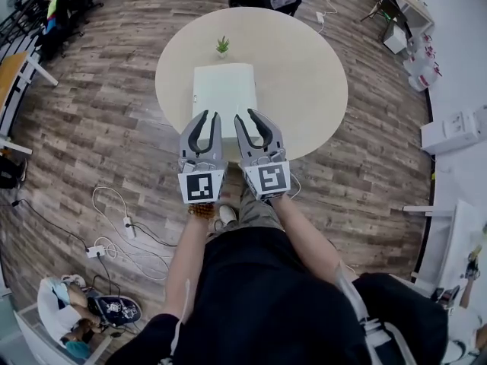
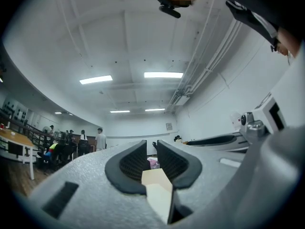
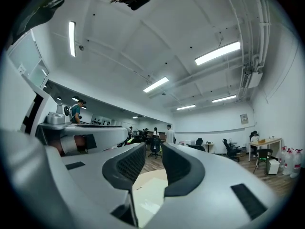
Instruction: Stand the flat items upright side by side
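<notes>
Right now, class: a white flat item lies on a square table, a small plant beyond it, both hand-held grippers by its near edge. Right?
No: the head view shows a round table. The white flat item lies on it, the small plant beyond, the left hand-held gripper and right hand-held gripper by its near edge.

Bright ceiling strip lights (image 2: 163,74); fisheye warp, dark corners.
</notes>
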